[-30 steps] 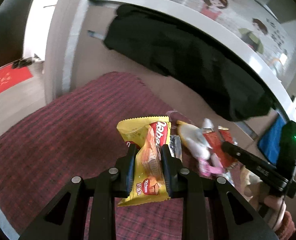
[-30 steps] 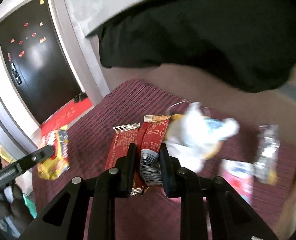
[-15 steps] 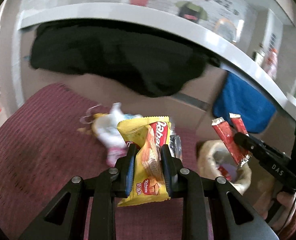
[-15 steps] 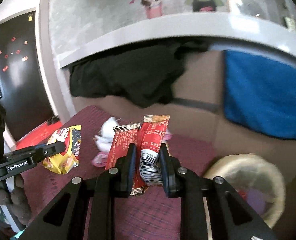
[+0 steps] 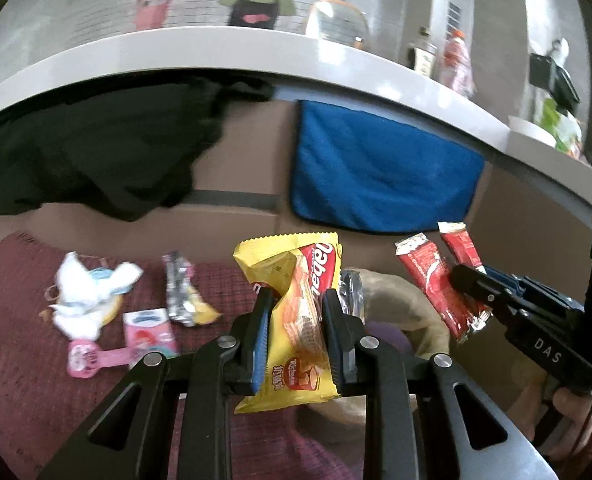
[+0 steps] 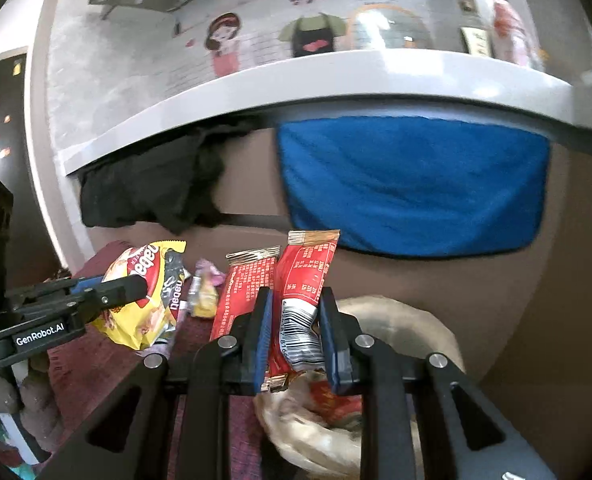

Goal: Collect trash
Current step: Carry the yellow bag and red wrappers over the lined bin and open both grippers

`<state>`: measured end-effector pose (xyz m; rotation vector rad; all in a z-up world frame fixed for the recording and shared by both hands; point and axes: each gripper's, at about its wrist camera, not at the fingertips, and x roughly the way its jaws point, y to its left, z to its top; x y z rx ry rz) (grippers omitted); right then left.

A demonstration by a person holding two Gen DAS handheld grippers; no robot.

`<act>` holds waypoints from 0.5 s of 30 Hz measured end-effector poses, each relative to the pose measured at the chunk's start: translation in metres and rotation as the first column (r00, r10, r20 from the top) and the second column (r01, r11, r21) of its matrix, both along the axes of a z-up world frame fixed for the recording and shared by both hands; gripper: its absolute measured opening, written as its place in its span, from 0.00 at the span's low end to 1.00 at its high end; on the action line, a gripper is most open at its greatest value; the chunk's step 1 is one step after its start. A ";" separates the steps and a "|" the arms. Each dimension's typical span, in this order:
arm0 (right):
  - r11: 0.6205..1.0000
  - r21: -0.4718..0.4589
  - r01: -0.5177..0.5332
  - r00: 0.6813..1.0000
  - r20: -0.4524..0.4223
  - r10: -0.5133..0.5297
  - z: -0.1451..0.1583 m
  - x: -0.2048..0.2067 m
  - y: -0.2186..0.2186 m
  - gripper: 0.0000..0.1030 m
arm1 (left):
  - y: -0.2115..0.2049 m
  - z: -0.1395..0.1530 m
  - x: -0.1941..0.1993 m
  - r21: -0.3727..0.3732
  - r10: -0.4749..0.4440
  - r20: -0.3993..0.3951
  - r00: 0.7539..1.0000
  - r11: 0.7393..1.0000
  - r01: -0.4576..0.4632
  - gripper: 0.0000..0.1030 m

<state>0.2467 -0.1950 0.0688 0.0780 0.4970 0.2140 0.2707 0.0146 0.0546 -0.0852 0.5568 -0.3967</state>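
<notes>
left wrist, tool: left gripper pinching a yellow wafer pack, which stands upright between the pads with a silver wrapper tucked behind it
left wrist, change: a second ago this view faced the dark-red cloth and black garment; now it has swung right, so the blue towel is dead ahead and the beige basket sits just behind the pack
left wrist, meaning: my read is pickup is done and this is transport; the pack is near or over the basket rim, release not yet done
left wrist, only here: leftover trash far left on the cloth: white crumpled tissue, pink packet, pink strip wrapper, silver-yellow wrapper; right gripper enters from the right holding red sachets
right wrist, tool: right gripper clamped on two red sachets, barcode side facing the camera
right wrist, change: the basket has come from out of view to right under the jaws; the grip looks the same as before
right wrist, meaning: sachets hang over the basket, so I'd judge this hand is closer to drop position than the left
right wrist, only here: basket inside, with red wrappers already lying in it; left gripper with the yellow pack at left, over the cloth edge rather than the basket; dark door far left
remaining: several pieces on the cloth, so more trips needed
</notes>
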 end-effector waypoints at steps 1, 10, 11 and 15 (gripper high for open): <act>1.000 0.000 0.013 1.000 -0.002 -0.013 -0.002 0.000 -0.006 0.21 | -0.008 -0.002 0.001 0.000 -0.009 0.002 1.000 1.000 0.009 0.25; 0.996 -0.040 0.082 0.996 0.024 -0.081 -0.012 -0.011 -0.038 0.21 | -0.047 -0.019 0.008 0.031 -0.035 0.000 0.999 0.999 0.035 0.25; 0.995 -0.038 0.088 0.996 0.024 -0.087 -0.014 -0.010 -0.041 0.21 | -0.050 -0.021 0.009 0.035 -0.038 -0.004 0.999 0.999 0.038 0.25; 0.995 -0.017 0.097 0.995 0.009 -0.096 -0.021 -0.007 -0.049 0.21 | -0.058 -0.024 0.012 0.046 -0.043 -0.010 0.999 0.998 0.044 0.25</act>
